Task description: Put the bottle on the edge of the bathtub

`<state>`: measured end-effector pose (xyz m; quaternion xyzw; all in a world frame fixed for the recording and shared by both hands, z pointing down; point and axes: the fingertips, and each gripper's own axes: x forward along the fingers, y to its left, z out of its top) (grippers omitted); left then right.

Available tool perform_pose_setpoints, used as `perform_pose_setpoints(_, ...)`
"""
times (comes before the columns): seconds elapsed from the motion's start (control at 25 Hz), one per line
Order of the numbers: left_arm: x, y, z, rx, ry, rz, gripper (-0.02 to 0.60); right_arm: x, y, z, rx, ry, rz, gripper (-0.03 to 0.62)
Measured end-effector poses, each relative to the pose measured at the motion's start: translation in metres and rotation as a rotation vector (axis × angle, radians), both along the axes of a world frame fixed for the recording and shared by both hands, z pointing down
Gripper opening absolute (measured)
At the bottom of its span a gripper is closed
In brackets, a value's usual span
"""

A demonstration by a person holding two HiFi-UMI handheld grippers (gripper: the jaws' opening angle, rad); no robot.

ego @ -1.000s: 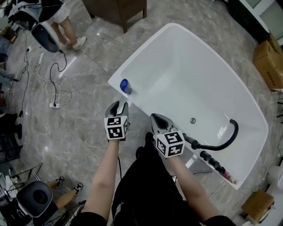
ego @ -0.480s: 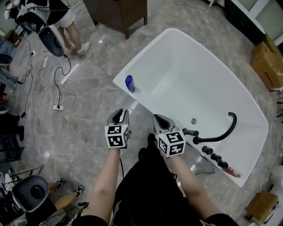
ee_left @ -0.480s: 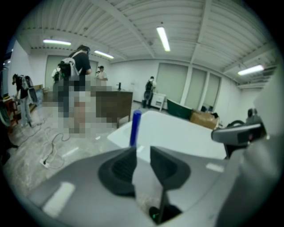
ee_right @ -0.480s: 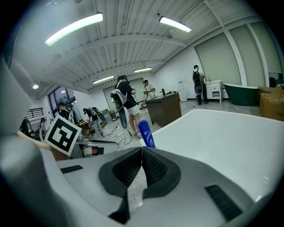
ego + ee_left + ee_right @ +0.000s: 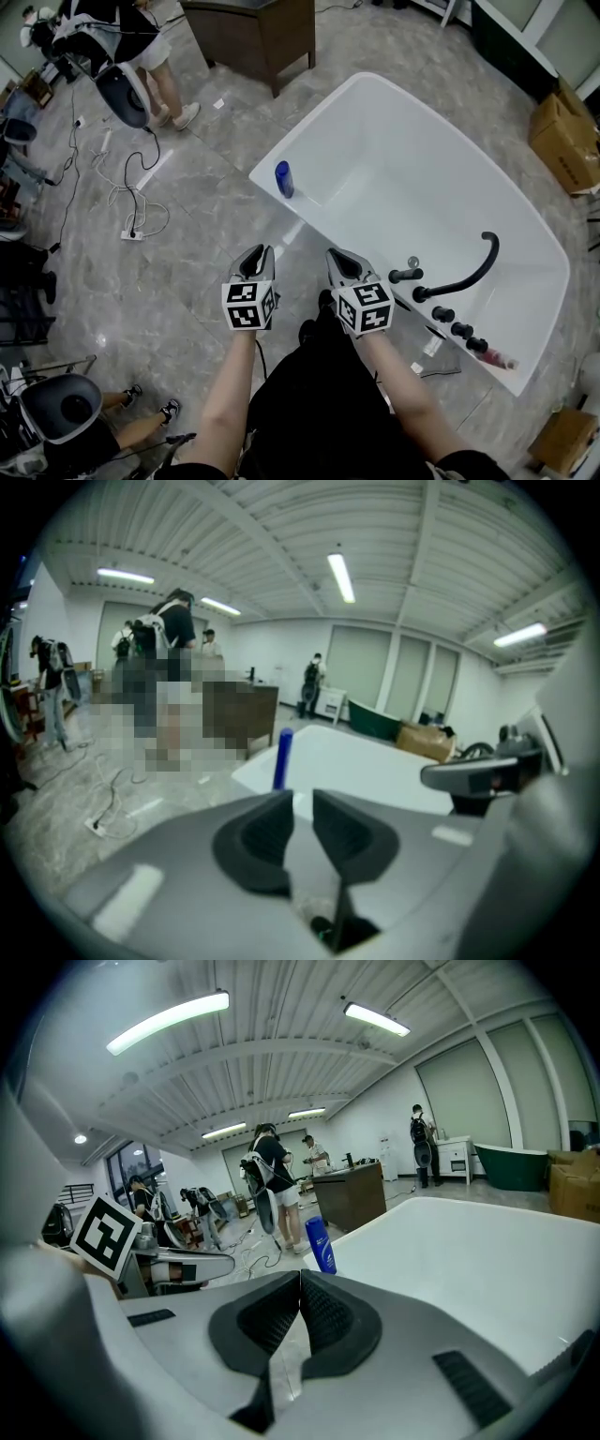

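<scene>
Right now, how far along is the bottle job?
Done, it looks: the blue bottle stands upright on the bathtub rim, near a corner. In hand: nothing. The left gripper is empty; its jaws have just been closing, with a narrow gap left. The right gripper is shut on nothing. Both hover short of the rim. Left to do: nothing visible.

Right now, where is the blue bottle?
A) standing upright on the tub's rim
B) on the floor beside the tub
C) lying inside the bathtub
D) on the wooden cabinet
A: the blue bottle stands upright on the bathtub rim, near the tub's corner, in the head view and both gripper views.
</scene>
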<state>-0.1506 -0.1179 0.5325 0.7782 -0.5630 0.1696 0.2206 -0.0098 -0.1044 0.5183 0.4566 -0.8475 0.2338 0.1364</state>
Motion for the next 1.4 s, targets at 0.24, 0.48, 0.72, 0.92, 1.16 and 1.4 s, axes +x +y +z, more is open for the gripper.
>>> perform_pose_setpoints(0.24, -0.002, 0.022, -0.009, 0.019, 0.001, 0.018, 0.046, -0.001, 0.014, -0.004, 0.012, 0.008, 0.002, 0.003)
perform_pose_setpoints(0.48, -0.008, 0.035, -0.017, 0.029, -0.002, 0.019, 0.025, -0.003, 0.022, -0.010, 0.020, 0.011, 0.008, 0.003)
perform_pose_setpoints(0.72, -0.011, 0.045, -0.029, 0.048, 0.003, 0.021, 0.009, 0.000, 0.028, -0.015, 0.032, 0.002, 0.025, 0.003)
perform_pose_setpoints(0.92, -0.007, 0.052, -0.035, 0.059, 0.011, 0.027, 0.009, 0.002, 0.036, -0.019, 0.035, -0.008, 0.035, 0.003)
perform_pose_setpoints(1.16, -0.003, 0.057, -0.037, 0.063, 0.014, 0.036, 0.009, 0.004, 0.043, -0.019, 0.039, -0.005, 0.033, 0.002)
perform_pose_setpoints(1.4, -0.003, 0.059, -0.039, 0.066, 0.010, 0.042, 0.008, 0.004, 0.049, -0.020, 0.040, -0.003, 0.035, 0.002)
